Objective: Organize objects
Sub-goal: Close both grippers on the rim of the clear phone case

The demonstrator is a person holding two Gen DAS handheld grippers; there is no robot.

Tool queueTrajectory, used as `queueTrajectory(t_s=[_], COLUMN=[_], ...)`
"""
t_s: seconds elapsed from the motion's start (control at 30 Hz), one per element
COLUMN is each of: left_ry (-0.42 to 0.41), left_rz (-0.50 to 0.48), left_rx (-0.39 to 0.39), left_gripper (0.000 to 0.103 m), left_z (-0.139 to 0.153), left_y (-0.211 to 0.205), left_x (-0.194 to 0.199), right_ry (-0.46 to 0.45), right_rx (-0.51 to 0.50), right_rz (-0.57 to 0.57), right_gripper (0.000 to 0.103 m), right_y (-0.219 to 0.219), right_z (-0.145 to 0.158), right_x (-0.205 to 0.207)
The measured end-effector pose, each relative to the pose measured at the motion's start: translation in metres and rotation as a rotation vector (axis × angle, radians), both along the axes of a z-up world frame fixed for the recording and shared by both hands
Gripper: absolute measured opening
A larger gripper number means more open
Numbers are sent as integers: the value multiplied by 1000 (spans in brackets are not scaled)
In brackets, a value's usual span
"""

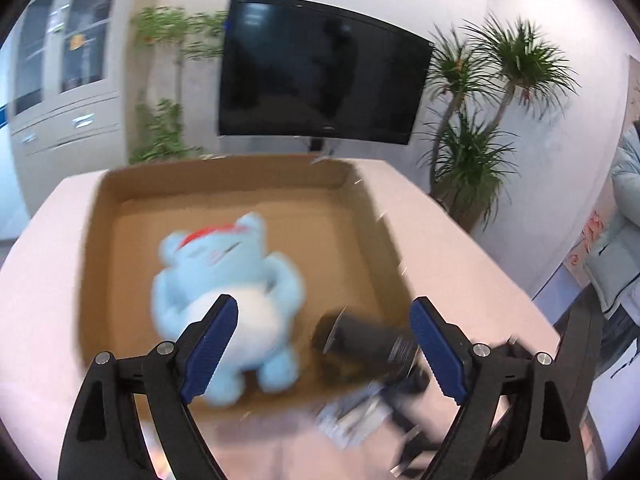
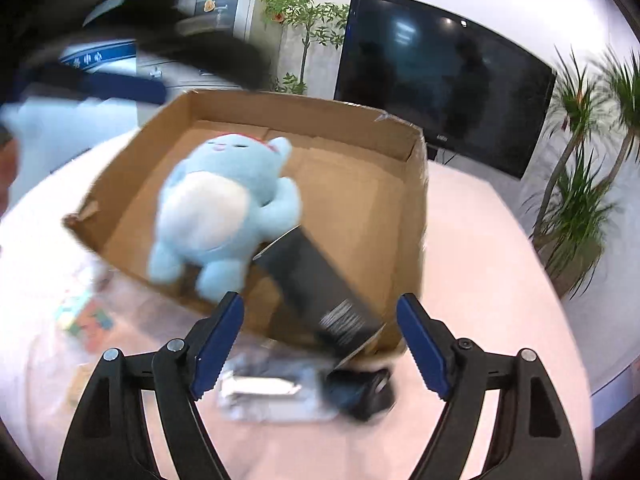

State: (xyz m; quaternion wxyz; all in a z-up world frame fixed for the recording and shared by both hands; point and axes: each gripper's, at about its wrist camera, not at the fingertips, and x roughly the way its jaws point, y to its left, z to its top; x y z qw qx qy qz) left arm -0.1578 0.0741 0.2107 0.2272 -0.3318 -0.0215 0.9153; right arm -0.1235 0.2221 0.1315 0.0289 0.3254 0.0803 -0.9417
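An open cardboard box point(image 1: 224, 172) point(image 2: 300, 116) stands on the pale pink table point(image 1: 460, 248). A light blue plush toy point(image 1: 224, 280) point(image 2: 224, 208) with a white belly lies on its back in it. Beside the plush, a long black carton point(image 1: 360, 336) point(image 2: 312, 280) lies slanted with its near end at the box's near wall. My left gripper point(image 1: 324, 304) hovers open over the near wall, holding nothing. My right gripper point(image 2: 320, 300) is open too, just short of the black carton's near end. The left gripper's blue pad point(image 2: 120, 86) shows blurred at the upper left of the right wrist view.
On the table in front of the box lie a clear packet point(image 2: 264, 392), a small black item point(image 2: 360, 396) and a colourful flat piece point(image 2: 88, 316). Behind the table are a dark screen point(image 1: 320, 68) and potted plants point(image 1: 476, 152). A person in a pale jacket point(image 1: 624, 220) stands at the right.
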Motion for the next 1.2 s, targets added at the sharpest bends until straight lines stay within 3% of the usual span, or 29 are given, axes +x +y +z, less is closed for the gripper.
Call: queueTrajectory(t_s=[0.07, 0.23, 0.4, 0.5, 0.6, 0.73, 0.8, 0.9, 1.2], left_ry=[-13, -172, -289, -324, -334, -327, -345, -311, -263], left_rz=[42, 196, 219, 219, 213, 231, 219, 232, 272], left_rx=[13, -30, 30, 17, -5, -100, -120, -173, -143], left_gripper=[88, 88, 87, 74, 63, 47, 34, 25, 23], left_z=[-13, -85, -145, -169, -180, -196, -200, -201, -202], left_y=[-36, -118, -138, -126, -113, -96, -90, -84, -87], left_x=[20, 55, 99, 117, 117, 115, 112, 118, 126], right_ry=[-16, -68, -158, -208, -246, -259, -271, -276, -280], right_rx=[-27, -97, -212, -230, -250, -197, -183, -109, -106], right_rz=[6, 17, 56, 51, 52, 56, 57, 41, 28], right_gripper=[78, 78, 78, 69, 57, 44, 32, 27, 26], right_y=[-3, -16, -25, -37, -46, -60, -64, -74, -71], right_z=[-2, -21, -54, -77, -93, -102, -108, -116, -122], right_x=[16, 45, 55, 62, 67, 70, 70, 71, 73])
